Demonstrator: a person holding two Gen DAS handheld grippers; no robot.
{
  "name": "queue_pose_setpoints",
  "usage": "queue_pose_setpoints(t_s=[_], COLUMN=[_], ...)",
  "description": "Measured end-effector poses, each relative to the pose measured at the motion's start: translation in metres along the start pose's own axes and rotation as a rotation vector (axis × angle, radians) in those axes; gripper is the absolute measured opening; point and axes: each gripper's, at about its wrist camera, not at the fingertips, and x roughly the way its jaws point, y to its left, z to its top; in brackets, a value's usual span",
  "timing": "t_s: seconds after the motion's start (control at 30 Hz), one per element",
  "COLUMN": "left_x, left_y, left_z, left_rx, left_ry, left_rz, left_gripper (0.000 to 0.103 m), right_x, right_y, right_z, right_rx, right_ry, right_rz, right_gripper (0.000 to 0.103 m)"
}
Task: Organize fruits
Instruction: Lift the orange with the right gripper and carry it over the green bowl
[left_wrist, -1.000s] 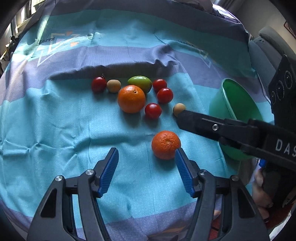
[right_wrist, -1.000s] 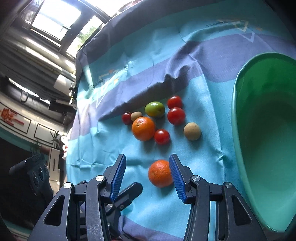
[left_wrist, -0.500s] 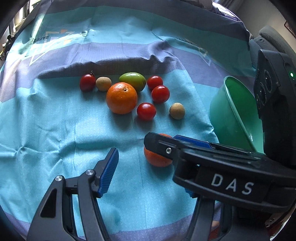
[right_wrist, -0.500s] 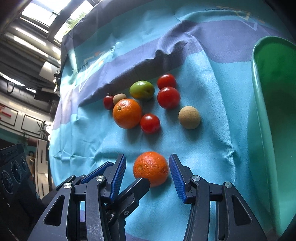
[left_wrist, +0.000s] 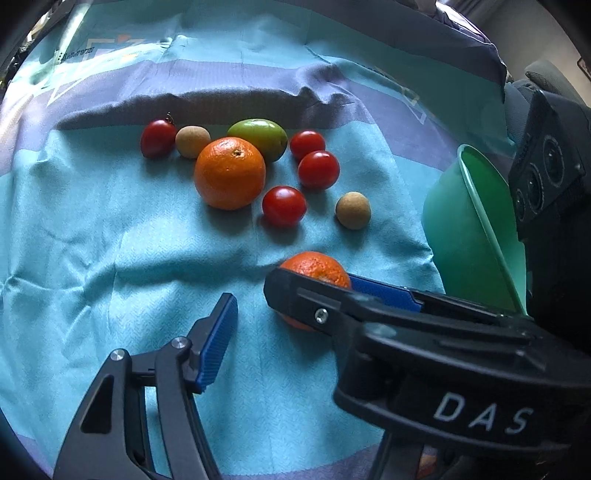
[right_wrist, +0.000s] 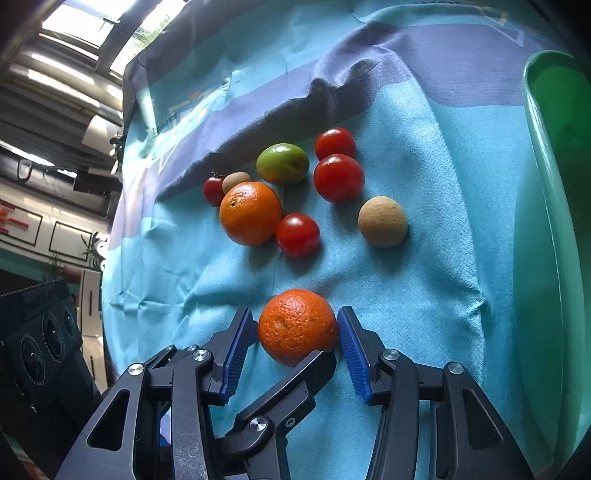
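Here our right tongs (right_wrist: 297, 341) flank the dimpled round orange mandarin (right_wrist: 297, 326), pads barely touching; squeezing off-centre could roll it away.

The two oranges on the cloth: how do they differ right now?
The near orange sits between the pads of the right hand-held gripper; the far orange lies untouched among the tomatoes.

The near orange has coarse, pitted skin; the far orange looks smoother.

The near orange lies apart from other fruit; the far orange is crowded by a red tomato.

Both are round, orange, and resting on the blue cloth.
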Motion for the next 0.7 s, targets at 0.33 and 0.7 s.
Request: queue_pose_setpoints(t_s=[0.33,0.7], left_x=[0.0011,-0.0059], left_y=[0.0006,0.0018], left_z=[0.0004,-0.0020], left_rx=[-0.011,-0.007], left_ry=[-0.027,-0.021], left_rz=[0.011,0.006], left_gripper=[0.071,0.043], right_x=[0.0006,0.0050], right_y=[-0.0025,0.0034], right_z=[0.0004,0.0002], right_rx=[0.022,-0.010], right_ry=[0.014,0.014], right_rz=[0.022,0.028], right_gripper=[0.050,0.046])
